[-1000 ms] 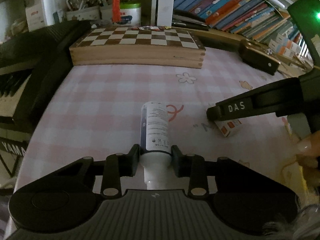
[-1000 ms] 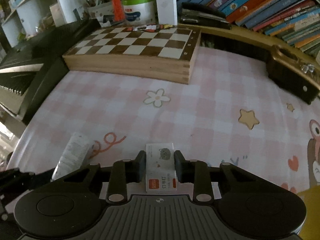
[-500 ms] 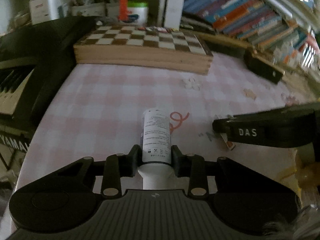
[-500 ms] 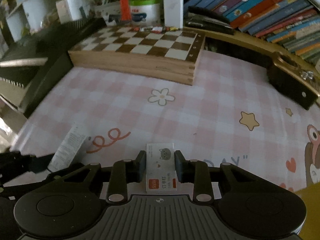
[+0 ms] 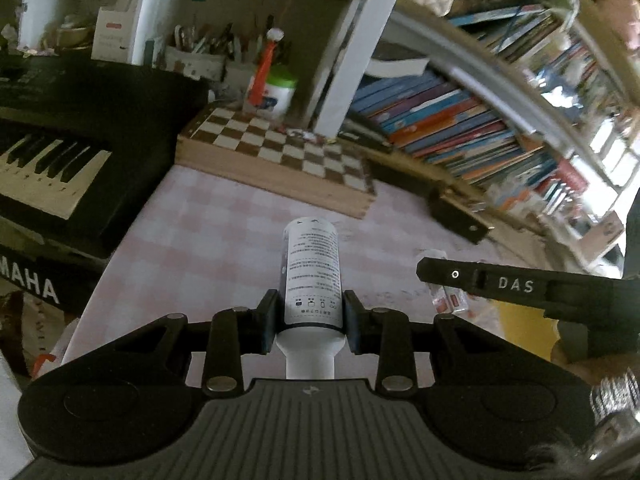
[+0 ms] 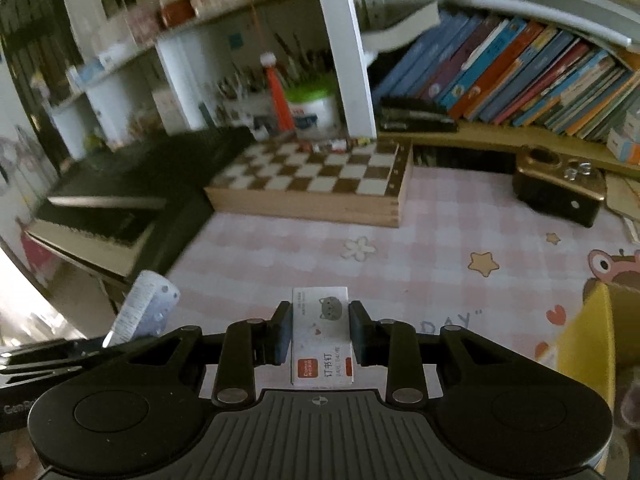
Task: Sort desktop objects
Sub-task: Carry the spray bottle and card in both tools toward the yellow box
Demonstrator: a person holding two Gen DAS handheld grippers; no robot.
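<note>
1. The table [image 6: 440, 224], under a pink checked cloth, lies below and ahead of both my grippers.
2. A keyboard [image 5: 60, 160] sits off to the left of my left gripper, at the table's edge.
3. A chessboard [image 6: 320, 184] lies flat, well ahead of both grippers, against the shelf.
4. A row of books [image 6: 520, 76] leans on the shelf, ahead and to the right.
5. A yellow bin [image 6: 588, 344] stands just right of my right gripper; only its near wall shows.
6. My left gripper [image 5: 308, 320] is clamped on a white tube [image 5: 312, 272], pads on both sides near the cap, with the tube pointing forward above the cloth.
7. My right gripper [image 6: 320, 336] is clamped on a small box [image 6: 322, 332] with a cat on it, pads pressing its two long sides, clear of the cloth.
</note>
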